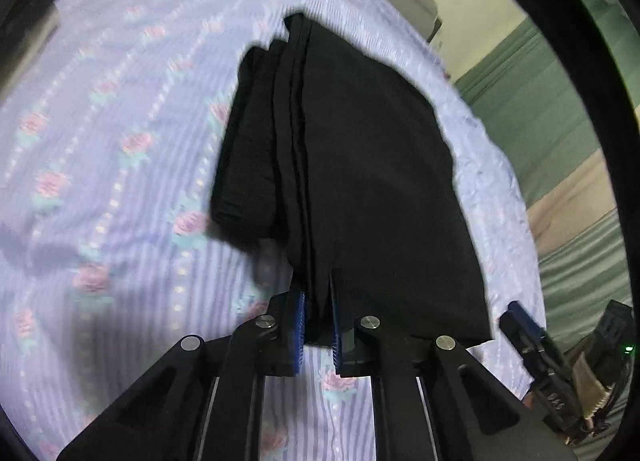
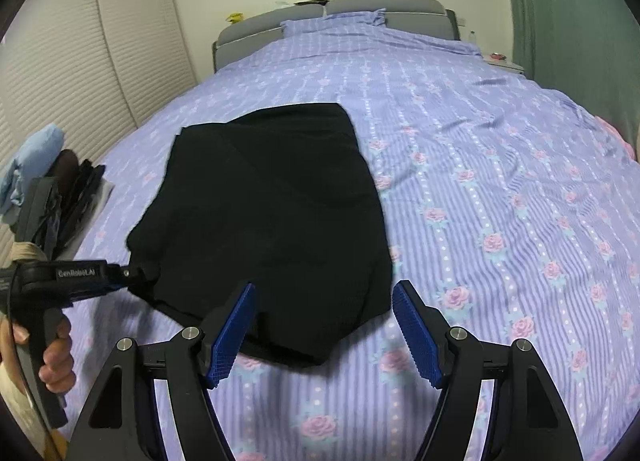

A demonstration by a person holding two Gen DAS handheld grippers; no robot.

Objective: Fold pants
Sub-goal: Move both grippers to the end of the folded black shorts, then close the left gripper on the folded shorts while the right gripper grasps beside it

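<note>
The black pants (image 2: 264,213) lie folded into a thick rectangle on the purple floral bedspread (image 2: 480,181). In the left wrist view my left gripper (image 1: 318,325) is shut on the near edge of the pants (image 1: 360,181), with several fabric layers between its blue pads. The left gripper also shows in the right wrist view (image 2: 136,275) at the pants' left corner. My right gripper (image 2: 324,325) is open with blue pads wide apart, just above the pants' near edge and holding nothing. It shows at the right edge of the left wrist view (image 1: 532,345).
A pile of folded clothes (image 2: 52,189) sits at the bed's left edge by a white slatted wardrobe (image 2: 80,61). A grey headboard (image 2: 320,13) and pillow (image 2: 332,23) are at the far end. Green curtains (image 2: 568,13) hang at the right.
</note>
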